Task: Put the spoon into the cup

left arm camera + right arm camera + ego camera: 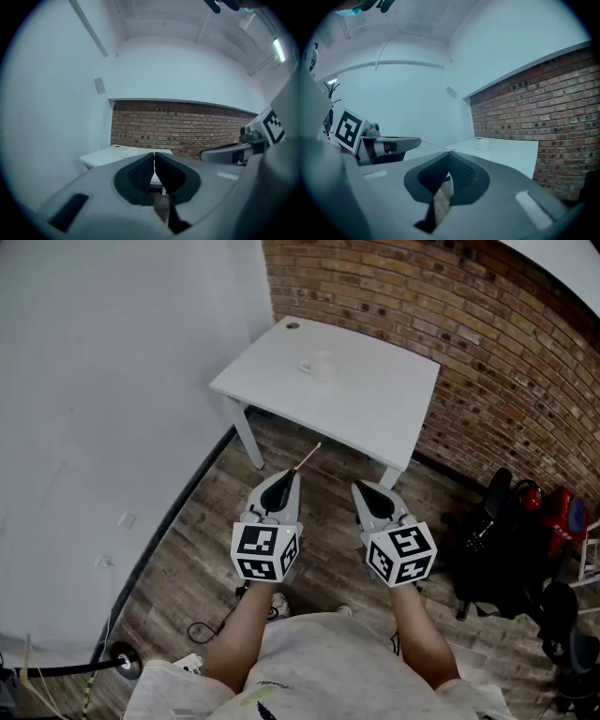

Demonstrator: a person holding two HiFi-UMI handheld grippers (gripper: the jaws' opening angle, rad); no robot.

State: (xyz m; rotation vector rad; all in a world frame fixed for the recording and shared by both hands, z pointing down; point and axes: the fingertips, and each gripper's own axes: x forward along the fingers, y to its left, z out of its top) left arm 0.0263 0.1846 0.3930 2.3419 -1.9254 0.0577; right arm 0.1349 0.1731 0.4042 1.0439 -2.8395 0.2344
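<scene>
I stand back from the white table (370, 404), which sits far ahead against the brick wall (469, 343), so neither claw can reach it from here.

The left gripper (289, 474) is clenched on the spoon (309, 457). Only a thin, pale length of it pokes out past the tips, slanting up and to the right toward the table. In the left gripper view the two pads meet along one line, and the spoon is too thin to pick out there. From the right gripper view it shows as a fine pinkish streak running out of the other claw. I judge it is pinched near one end so that the long free end leads, ready to go down into the cup's mouth.

The right gripper (361, 487) is clenched on nothing, its pads pressed together. It is held level just to the right of the left one, apart from it. I take it to be idle, or kept ready to steady the cup.

The cup (320, 365) stands upright on the far left part of the tabletop, with its handle to the left and well apart from the spoon. The next step, as I see it, is to close that gap by walking in.
</scene>
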